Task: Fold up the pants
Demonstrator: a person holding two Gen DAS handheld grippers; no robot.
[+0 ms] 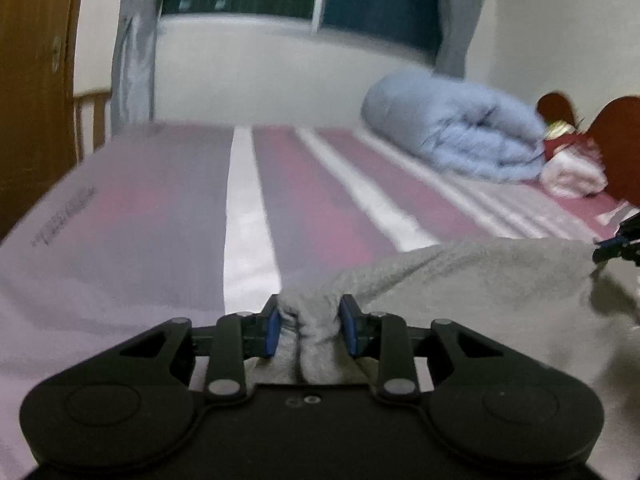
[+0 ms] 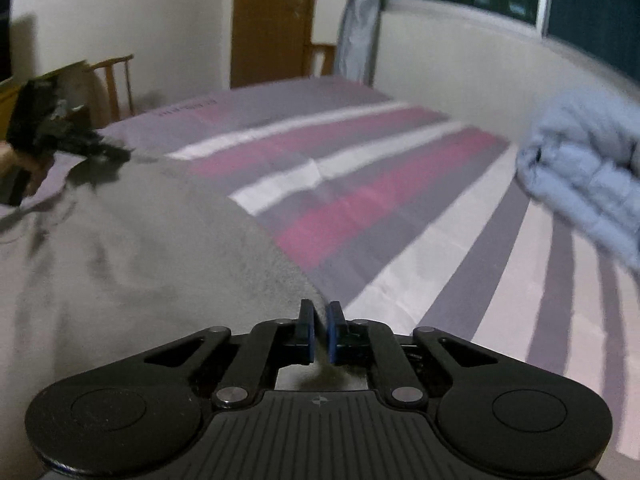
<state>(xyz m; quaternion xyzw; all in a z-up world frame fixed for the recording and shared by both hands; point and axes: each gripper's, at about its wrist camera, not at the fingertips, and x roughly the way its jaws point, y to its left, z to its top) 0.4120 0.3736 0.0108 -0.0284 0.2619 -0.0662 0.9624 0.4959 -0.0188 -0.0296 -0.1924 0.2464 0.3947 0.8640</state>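
Both tongs hold the grey pants (image 1: 460,300) over the bed (image 1: 160,220): left tongs (image 1: 310,330) pinch a thick bunch, right tongs (image 2: 319,330) nearly closed on a thin edge, which could slip free.

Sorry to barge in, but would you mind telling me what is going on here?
A person is folding grey pants on a striped bed. The left hand-held gripper pinches a bunched edge of the fabric; the right hand-held gripper is shut on another edge. The cloth spans between them, not yet folded flat. A rolled blue duvet lies further up the bed.
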